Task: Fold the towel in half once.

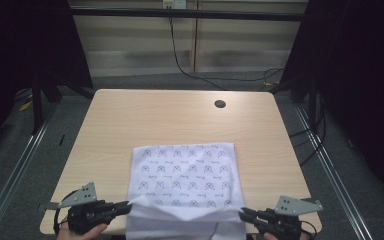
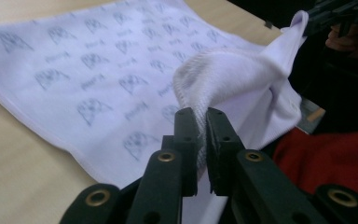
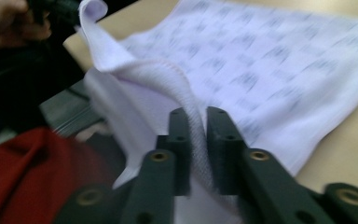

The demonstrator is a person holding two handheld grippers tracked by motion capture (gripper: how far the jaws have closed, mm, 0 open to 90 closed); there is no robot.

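- One pale wooden worktop (image 1: 130,125) takes most of the high view; it has rounded corners and a small dark round hole (image 1: 220,104) near its far right side.
- One white cloth (image 1: 185,175) with rows of small grey printed figures lies flat on the near middle of the worktop, and its near edge hangs a little over the worktop's front edge. The near part is lifted and folded upward, so the plain white back side shows there.
- Two near corners of the cloth are raised from the worktop, one at each side, and the cloth sags between them in a soft fold.
- The left tongs (image 1: 125,205) come in from the bottom left of the high view and are pressed together on the near left corner of the cloth. In the left gripper view the left tongs (image 2: 200,154) pinch the stitched hem between the two black jaws, and the cloth (image 2: 98,79) spreads out flat behind them.
- The right tongs (image 1: 243,215) come in from the bottom right and are pressed together on the near right corner. In the right gripper view, which is a little blurred, the right tongs (image 3: 198,149) pinch the ribbed hem of the cloth (image 3: 270,60) in the same way.
- A piece of red fabric (image 2: 335,158) shows below the worktop's edge in both gripper views.
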